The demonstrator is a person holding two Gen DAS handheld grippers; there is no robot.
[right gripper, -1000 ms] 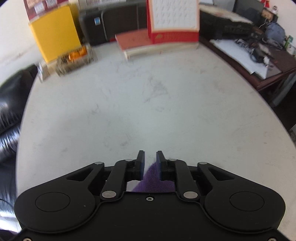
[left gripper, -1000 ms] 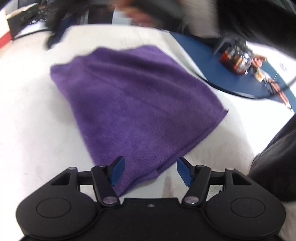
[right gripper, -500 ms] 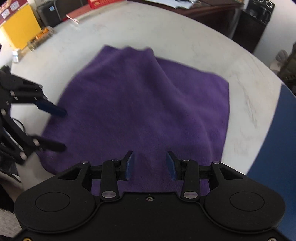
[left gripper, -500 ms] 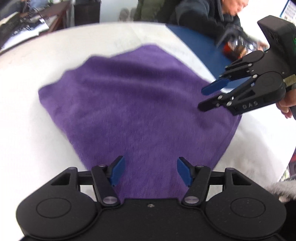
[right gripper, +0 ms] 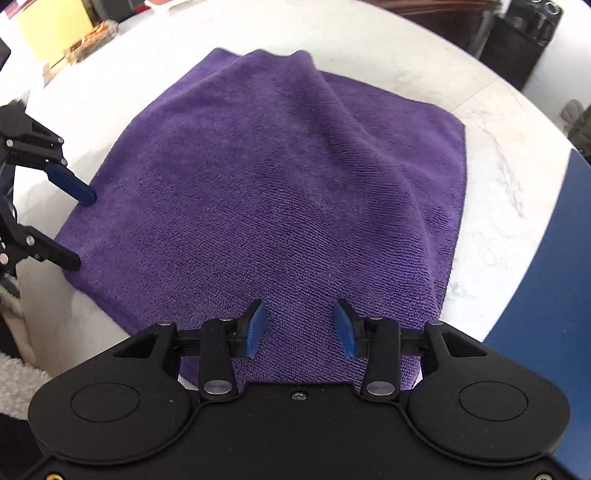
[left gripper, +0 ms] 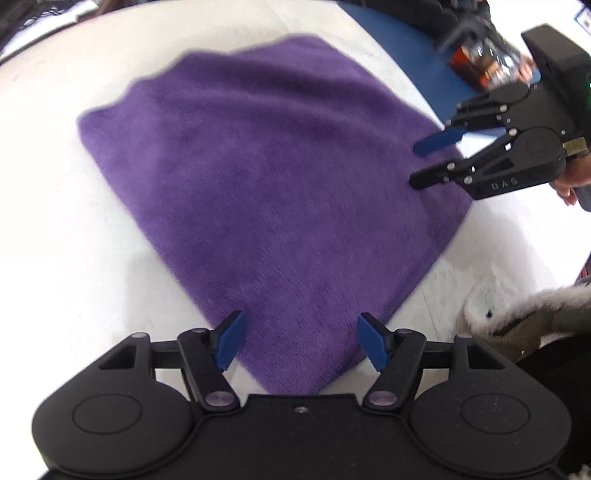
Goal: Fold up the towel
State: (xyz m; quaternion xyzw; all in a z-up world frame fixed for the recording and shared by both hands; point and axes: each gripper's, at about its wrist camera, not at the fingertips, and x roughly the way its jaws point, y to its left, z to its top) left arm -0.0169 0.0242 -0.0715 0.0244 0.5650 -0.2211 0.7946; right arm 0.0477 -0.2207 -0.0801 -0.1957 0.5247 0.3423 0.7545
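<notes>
A purple towel (left gripper: 266, 177) (right gripper: 288, 184) lies folded on the white table, with a soft ridge running across it in the right wrist view. My left gripper (left gripper: 300, 319) hovers over the towel's near corner. Its jaws are opening and its blue pads grip no cloth. My right gripper (right gripper: 299, 306) hangs over the opposite edge. Its jaws are opening too, with the towel beneath the gap and nothing pinched. Each gripper shows in the other's view: the right gripper (left gripper: 416, 165) at the towel's right corner, the left gripper (right gripper: 82, 230) at its left edge.
The white marble table (left gripper: 55, 221) (right gripper: 498, 166) carries a blue mat (left gripper: 406, 55) (right gripper: 554, 295) beside the towel. A jar-like object (left gripper: 487, 66) stands on the mat. A yellow box (right gripper: 55, 26) sits at the far rim. A fur-trimmed sleeve (left gripper: 517, 317) is near my left gripper.
My right gripper let go of the purple cloth it pinched, swung over the towel and spread its jaws. The left gripper shifted along the near corner, jaws slightly wider.
</notes>
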